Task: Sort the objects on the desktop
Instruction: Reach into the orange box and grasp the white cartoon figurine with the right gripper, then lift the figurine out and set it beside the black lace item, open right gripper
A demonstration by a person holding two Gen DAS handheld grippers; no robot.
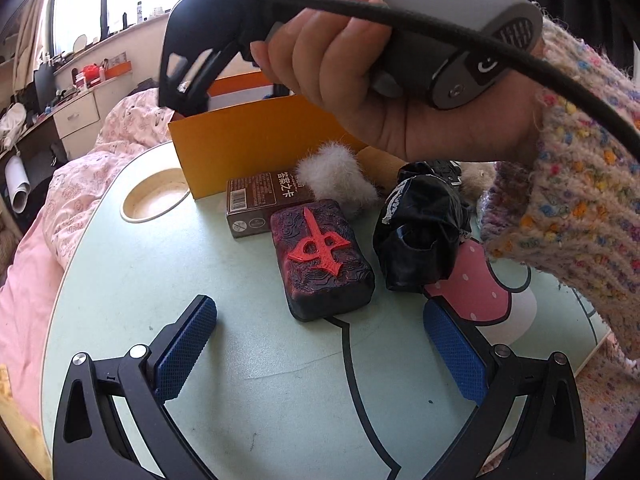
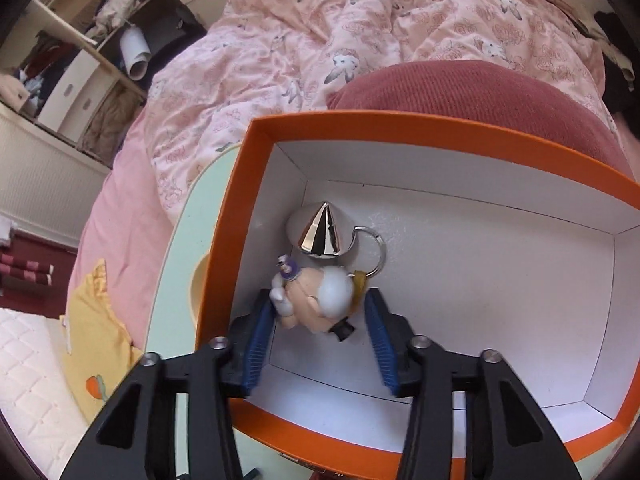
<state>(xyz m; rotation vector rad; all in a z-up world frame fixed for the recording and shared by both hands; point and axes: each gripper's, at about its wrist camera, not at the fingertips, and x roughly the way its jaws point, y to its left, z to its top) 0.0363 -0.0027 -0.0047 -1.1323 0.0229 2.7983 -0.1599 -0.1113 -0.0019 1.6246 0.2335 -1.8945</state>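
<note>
Left gripper [image 1: 320,340] spread wide, nothing between the fingers, low over the near part of the pale green table [image 1: 120,280]. Dark red mahjong-style block [image 1: 322,258] lies just ahead of it, mid-table, apart from both pads. Brown card box [image 1: 266,202] touches the block's far end; white fluffy ball [image 1: 336,178] behind that; black crumpled bag [image 1: 420,228] just right of the block. All sit before the orange box [image 1: 256,140] at the table's far edge. Round cup recess [image 1: 156,200] at the far left corner.

Right hand [image 1: 360,76] with its handle crosses the top of the left view. Right gripper [image 2: 320,320] is inside the orange box, partly open, fingers astride the small figurine keychain [image 2: 316,296]; left pad [image 2: 260,340] looks to touch it, right pad apart. Figurine lies near the box's left wall, with a shiny cone [image 2: 322,232] just beyond it.
</note>
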